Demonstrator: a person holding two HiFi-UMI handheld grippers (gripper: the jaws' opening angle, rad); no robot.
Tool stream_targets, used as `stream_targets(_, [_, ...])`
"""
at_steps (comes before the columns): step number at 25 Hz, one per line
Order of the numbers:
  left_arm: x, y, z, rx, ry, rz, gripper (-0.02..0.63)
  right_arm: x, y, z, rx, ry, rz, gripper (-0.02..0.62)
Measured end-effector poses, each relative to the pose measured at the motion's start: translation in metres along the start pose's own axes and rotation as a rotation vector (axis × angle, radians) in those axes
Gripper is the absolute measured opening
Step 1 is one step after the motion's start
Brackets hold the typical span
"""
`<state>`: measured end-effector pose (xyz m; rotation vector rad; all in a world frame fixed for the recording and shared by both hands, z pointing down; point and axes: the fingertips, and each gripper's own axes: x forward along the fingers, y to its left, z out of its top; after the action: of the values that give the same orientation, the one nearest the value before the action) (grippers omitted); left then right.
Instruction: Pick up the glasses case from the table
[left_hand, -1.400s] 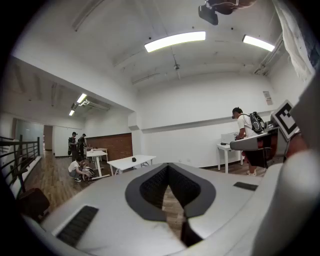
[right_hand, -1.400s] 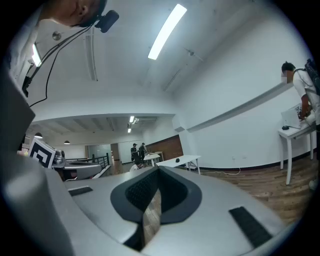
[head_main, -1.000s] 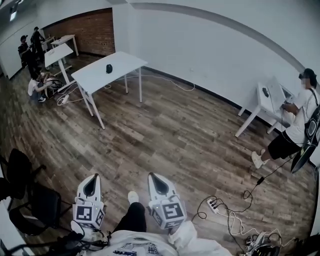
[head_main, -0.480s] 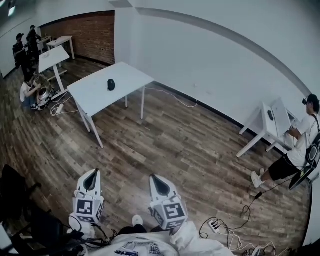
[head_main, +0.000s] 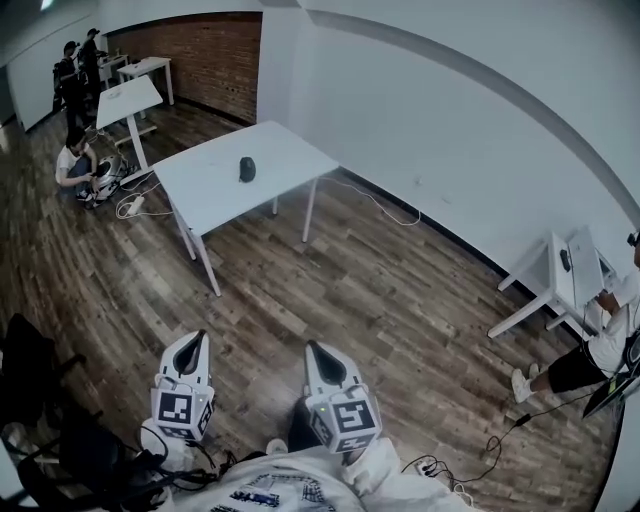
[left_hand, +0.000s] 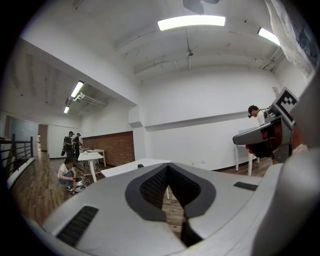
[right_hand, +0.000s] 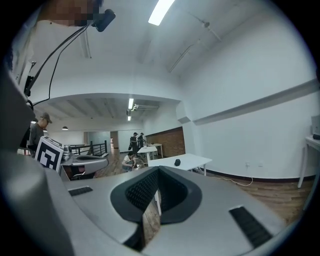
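The glasses case (head_main: 247, 169) is a small dark oval lying on a white table (head_main: 215, 190) across the room. It shows far off in the left gripper view as the case (left_hand: 140, 165) and in the right gripper view as the case (right_hand: 177, 162). My left gripper (head_main: 190, 341) and right gripper (head_main: 316, 348) are held side by side low in the head view, both pointing toward the table and well short of it. Each has its jaws shut with nothing between them.
Wooden floor lies between me and the table. Other white tables (head_main: 125, 100) and several people (head_main: 75, 165) are at the far left. A small white desk (head_main: 565, 280) with a person (head_main: 610, 340) stands at the right. Cables (head_main: 440, 465) lie at lower right, a black chair (head_main: 30, 380) at lower left.
The table with the case has come nearer and shifted right in the head view. Both grippers have travelled forward with me, still shut.
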<state>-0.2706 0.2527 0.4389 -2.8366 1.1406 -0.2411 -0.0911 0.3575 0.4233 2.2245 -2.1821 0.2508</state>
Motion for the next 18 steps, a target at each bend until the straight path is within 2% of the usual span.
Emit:
stream_targets(6, [0.063,0.013,-0.001,0.033,0.034,0.029,0.014,0.064,-0.047,-0.004,0.033,-0.004,0.026,-0.006])
stream_targets(9, [0.106,0.021,-0.007,0.010,0.058,0.048,0.014,0.104,-0.078,-0.006,0.045,-0.007,0.034,-0.006])
stream_targets(12, [0.160,0.028,-0.006,-0.027,0.079,0.064,0.014,0.149,-0.112,0.003,0.056,-0.013,0.049,-0.006])
stream_targets(18, [0.279,0.035,0.012,-0.020,0.083,0.078,0.014,0.237,-0.191,0.023,0.079,-0.019,0.071,-0.006])
